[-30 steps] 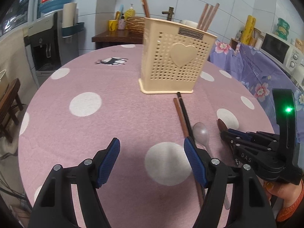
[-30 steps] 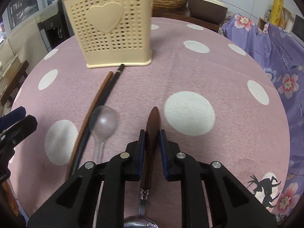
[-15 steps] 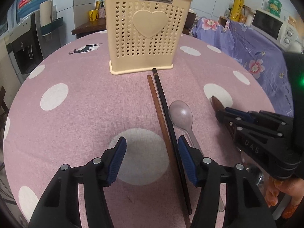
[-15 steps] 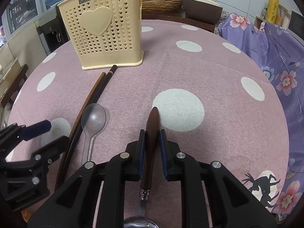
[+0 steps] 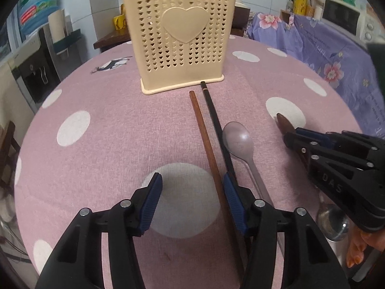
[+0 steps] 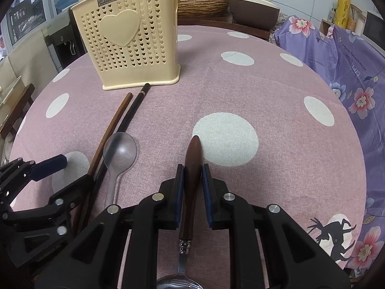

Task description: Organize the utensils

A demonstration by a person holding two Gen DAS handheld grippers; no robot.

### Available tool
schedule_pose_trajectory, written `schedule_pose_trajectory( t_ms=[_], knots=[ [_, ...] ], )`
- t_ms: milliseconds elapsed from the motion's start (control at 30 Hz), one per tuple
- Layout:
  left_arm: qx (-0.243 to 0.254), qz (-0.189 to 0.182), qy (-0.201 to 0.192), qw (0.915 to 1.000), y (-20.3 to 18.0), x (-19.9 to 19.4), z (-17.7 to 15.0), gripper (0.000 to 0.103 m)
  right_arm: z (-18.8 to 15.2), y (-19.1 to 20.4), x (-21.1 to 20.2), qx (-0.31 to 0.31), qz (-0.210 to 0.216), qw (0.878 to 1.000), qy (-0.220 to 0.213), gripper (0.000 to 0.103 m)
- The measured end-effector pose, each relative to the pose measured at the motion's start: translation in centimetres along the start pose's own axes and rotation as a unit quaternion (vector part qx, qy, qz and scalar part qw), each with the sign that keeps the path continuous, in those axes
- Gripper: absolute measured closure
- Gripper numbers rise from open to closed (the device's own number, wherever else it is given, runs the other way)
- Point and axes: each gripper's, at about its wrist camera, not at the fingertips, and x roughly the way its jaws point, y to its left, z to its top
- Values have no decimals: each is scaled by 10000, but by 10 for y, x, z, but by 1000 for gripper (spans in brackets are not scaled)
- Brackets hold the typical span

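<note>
Chopsticks [image 5: 204, 130] lay at six o'clock of the holder [image 5: 179, 38]; left gripper [image 5: 191, 193], jaws just narrowed, straddled one ungripped; right gripper [image 6: 192, 187] clenched the wooden-handled spoon [image 6: 192, 166].

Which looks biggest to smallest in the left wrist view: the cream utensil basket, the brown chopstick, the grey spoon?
1. cream utensil basket, largest by far.
2. brown chopstick, longest thin item.
3. grey spoon, partly hidden, so roughly judged.
</note>
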Motion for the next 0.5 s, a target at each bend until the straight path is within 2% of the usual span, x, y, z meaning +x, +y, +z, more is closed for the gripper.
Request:
schedule_pose_trajectory(
  t_ms=[100, 267, 333, 500],
  knots=[
    [-54, -27, 11, 10000, 4, 3, 5, 52, 0, 0, 0, -1, 7, 10000, 2, 87],
    [-23, -64, -4, 10000, 17, -2, 0, 71, 0, -1, 0, -1, 36, 10000, 16, 87],
    [-116, -67, 27, 9999, 25, -3, 0, 74, 0, -1, 0, -6, 22, 10000, 13, 87],
    [-260, -158, 65, 9995, 32, -3, 1, 74, 0, 0, 0, 1, -8, 10000, 6, 87]
  ],
)
